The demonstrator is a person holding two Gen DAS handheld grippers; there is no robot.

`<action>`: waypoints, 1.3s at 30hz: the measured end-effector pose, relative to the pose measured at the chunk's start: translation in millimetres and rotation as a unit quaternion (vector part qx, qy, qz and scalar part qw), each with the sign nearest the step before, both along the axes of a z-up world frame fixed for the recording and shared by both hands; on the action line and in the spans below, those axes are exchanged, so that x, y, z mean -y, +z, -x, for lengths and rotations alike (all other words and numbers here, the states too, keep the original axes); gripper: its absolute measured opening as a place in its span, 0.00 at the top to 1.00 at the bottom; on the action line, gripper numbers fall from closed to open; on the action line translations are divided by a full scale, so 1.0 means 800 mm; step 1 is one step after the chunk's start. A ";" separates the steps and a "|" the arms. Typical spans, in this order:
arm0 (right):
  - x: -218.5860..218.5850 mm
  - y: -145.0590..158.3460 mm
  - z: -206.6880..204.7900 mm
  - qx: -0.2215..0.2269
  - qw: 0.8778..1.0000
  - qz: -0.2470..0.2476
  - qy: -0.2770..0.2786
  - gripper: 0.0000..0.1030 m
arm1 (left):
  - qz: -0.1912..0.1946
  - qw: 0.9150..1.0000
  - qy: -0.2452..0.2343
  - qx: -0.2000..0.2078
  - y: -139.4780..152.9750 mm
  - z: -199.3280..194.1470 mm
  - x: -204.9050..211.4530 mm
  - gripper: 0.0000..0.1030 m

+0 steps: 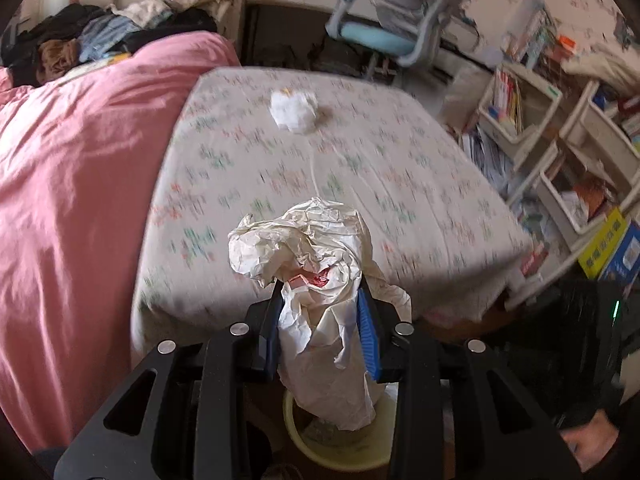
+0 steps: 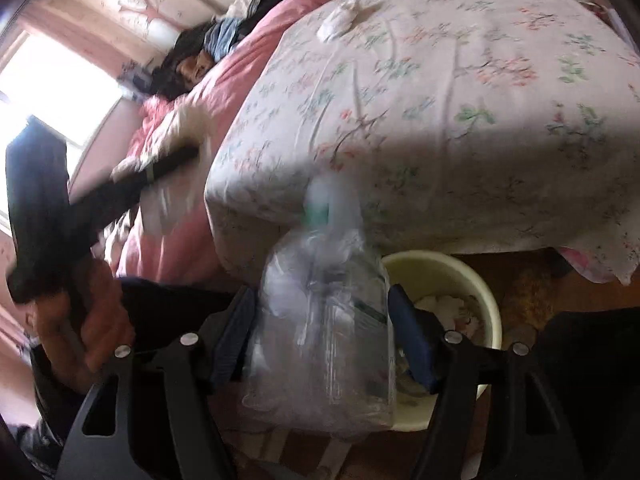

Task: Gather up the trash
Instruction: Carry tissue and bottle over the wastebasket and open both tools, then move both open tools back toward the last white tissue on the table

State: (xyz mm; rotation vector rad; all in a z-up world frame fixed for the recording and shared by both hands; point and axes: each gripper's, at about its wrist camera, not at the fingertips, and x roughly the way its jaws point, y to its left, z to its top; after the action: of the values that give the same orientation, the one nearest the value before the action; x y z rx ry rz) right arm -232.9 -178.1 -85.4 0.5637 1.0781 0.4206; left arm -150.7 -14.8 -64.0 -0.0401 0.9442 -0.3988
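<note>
My left gripper (image 1: 320, 284) is shut on a crumpled white paper wrapper (image 1: 316, 248) with a red patch, held above a pale yellow bin (image 1: 344, 450) on the floor. A white crumpled tissue (image 1: 293, 111) lies farther back on the floral bed sheet (image 1: 248, 184). My right gripper (image 2: 320, 292) is shut on a clear plastic bottle (image 2: 324, 320) with a green cap, held beside the yellow bin (image 2: 486, 292), which holds white paper scraps. The tissue also shows in the right wrist view (image 2: 338, 20). The left gripper shows at the left of that view (image 2: 132, 184).
A pink duvet (image 1: 68, 184) covers the left of the bed, with piled clothes (image 1: 100, 36) behind. A blue-grey desk chair (image 1: 396, 16) stands beyond the bed. White shelf bins of books (image 1: 560, 152) stand at the right. The floor is brown wood (image 2: 532, 292).
</note>
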 end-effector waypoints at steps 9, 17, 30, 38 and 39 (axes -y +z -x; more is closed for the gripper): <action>0.035 0.009 0.008 0.035 0.995 -0.006 -0.094 0.28 | -0.112 0.986 -0.107 -0.055 -0.053 0.063 0.062 0.53; 0.028 0.018 0.007 0.055 0.994 0.038 -0.088 0.25 | -0.087 0.996 0.012 0.000 -0.022 0.043 0.016 0.26; -0.017 0.033 0.003 0.114 0.982 0.145 -0.042 0.17 | -0.047 0.986 0.151 0.053 0.009 0.027 -0.045 0.13; -0.029 0.021 -0.002 0.105 0.979 0.168 -0.035 0.15 | -0.053 0.984 0.164 0.053 0.008 0.025 -0.047 0.10; -0.031 0.022 -0.002 0.105 0.979 0.170 -0.033 0.15 | -0.052 0.984 0.164 0.053 0.008 0.025 -0.047 0.09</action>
State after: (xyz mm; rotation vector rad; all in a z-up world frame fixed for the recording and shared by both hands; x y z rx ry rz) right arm -231.1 -153.7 -68.2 0.2443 0.8987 0.2235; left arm -171.1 22.9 -57.7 -0.0765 0.8338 -0.0453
